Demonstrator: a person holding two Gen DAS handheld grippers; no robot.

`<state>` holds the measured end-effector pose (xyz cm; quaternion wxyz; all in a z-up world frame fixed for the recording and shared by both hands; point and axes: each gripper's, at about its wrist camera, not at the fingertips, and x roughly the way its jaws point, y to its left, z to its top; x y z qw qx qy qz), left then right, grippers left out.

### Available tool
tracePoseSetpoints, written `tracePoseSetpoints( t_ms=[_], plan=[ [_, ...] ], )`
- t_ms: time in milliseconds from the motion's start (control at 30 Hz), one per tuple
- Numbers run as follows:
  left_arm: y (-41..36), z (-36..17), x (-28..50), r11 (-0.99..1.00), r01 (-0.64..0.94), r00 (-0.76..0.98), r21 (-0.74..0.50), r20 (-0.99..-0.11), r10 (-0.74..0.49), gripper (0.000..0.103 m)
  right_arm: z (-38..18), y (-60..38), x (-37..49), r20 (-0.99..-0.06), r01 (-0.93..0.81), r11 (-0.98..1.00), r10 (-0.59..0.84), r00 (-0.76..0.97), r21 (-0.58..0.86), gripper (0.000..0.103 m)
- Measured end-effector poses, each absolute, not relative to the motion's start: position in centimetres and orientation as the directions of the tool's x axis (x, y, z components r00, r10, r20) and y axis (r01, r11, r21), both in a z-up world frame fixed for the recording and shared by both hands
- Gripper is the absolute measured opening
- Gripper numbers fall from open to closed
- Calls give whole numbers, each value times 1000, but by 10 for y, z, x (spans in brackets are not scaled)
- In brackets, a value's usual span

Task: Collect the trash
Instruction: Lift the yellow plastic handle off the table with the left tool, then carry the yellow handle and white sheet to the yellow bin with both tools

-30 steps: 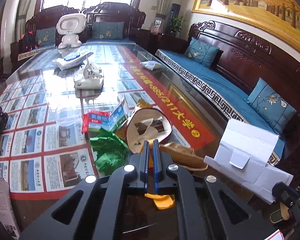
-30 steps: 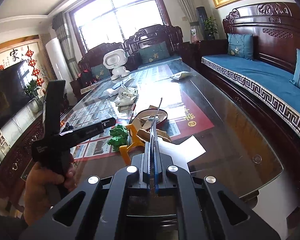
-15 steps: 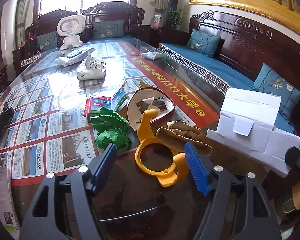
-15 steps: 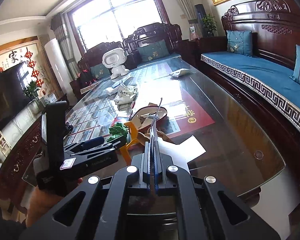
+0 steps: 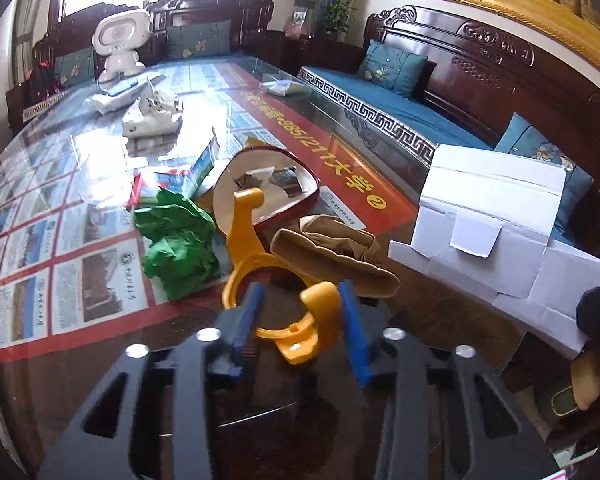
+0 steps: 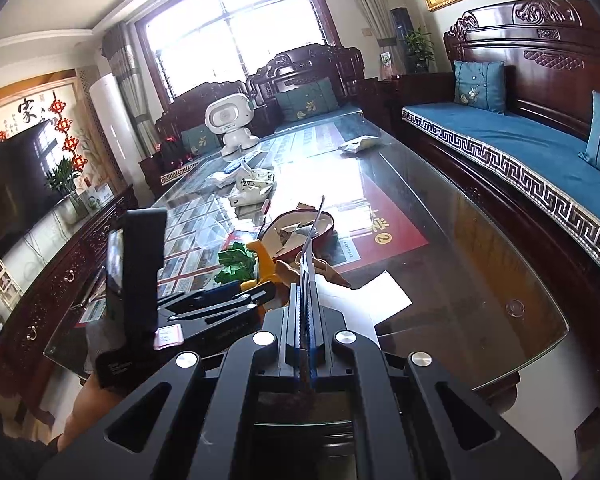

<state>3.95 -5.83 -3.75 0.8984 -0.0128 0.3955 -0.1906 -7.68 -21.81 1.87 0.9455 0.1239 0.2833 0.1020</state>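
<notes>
A yellow plastic ring holder (image 5: 260, 264) lies on the glass table (image 5: 100, 136). My left gripper (image 5: 300, 320) is open with its blue pads on either side of the ring's near end. Beside it lie green crumpled paper (image 5: 176, 240), a brown bag (image 5: 332, 252), a red-rimmed paper bowl (image 5: 268, 192) and a small carton (image 5: 180, 176). My right gripper (image 6: 306, 304) is shut on a flattened white cardboard box (image 6: 312, 240), seen edge-on; it also shows in the left wrist view (image 5: 496, 216) at the right.
A white toy robot (image 5: 120, 40), a crumpled white bag (image 5: 152, 116) and a clear plastic cup (image 6: 208, 236) stand farther back on the table. A dark wood sofa with blue cushions (image 6: 520, 140) runs along the right. The table's near edge (image 6: 500, 364) is close.
My left gripper opened from shut, let the yellow ring down onto the table, and now has narrowed around the ring's near end while moving closer. The right gripper keeps holding the cardboard.
</notes>
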Motion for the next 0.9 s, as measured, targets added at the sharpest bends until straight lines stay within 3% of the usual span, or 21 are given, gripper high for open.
tracePoseSetpoints(
  t_ms=[33, 67, 633, 900],
  plan=[
    [-59, -38, 41, 921, 338, 602, -192, -708, -368, 15, 18, -218, -77, -511, -122, 949, 263, 818, 291, 3],
    [-59, -38, 41, 916, 345, 593, -204, -709, -381, 14, 18, -218, -77, -512, -122, 949, 262, 818, 291, 3],
    [-63, 6, -21, 823, 519, 566, -229, -630, -532, 12, 23, -239, -144, -492, -33, 957, 178, 852, 290, 3],
    [-100, 8, -76, 688, 674, 418, -270, -629, -656, 12, -3, -267, -231, -574, 168, 950, 16, 818, 265, 3]
  ],
)
